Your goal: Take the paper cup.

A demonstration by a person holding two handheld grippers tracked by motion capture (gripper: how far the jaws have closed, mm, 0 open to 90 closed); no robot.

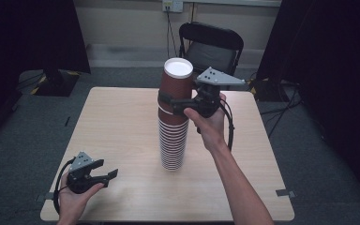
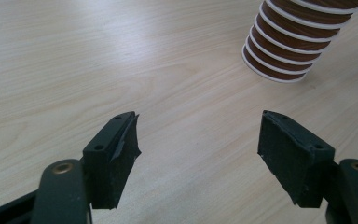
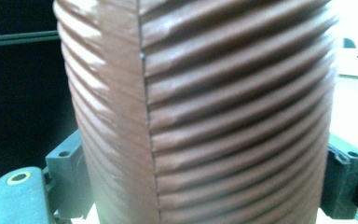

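The top paper cup (image 1: 177, 86) of a tall stack of brown ribbed cups (image 1: 173, 140) is the thing being worked on; the stack stands upside down near the middle of the wooden table (image 1: 122, 140), and the top cup sits at its summit with its white base facing up.

Nearest the person, the left gripper (image 1: 104, 171) rests low over the table's near left corner, well apart from the stack. Its jaws stand wide apart with nothing between them, and its own view looks past them across bare tabletop to the stack's lowest rims (image 2: 279, 58). It seems parked there to stay out of the way, or ready to steady the stack.

Farther in, the right gripper (image 1: 166, 104) is raised to the stack's upper part, jaws closed on either side of the top cup's ribbed wall (image 3: 205, 116). The sideways grip just above the next rim down looks chosen to lift that one cup off without disturbing the rest.

Count: one stack, roughly twenty nested cups judging by the white rims, though they are too tight to count exactly; two grippers.

Beyond the table stands one black folding chair (image 1: 211, 44).
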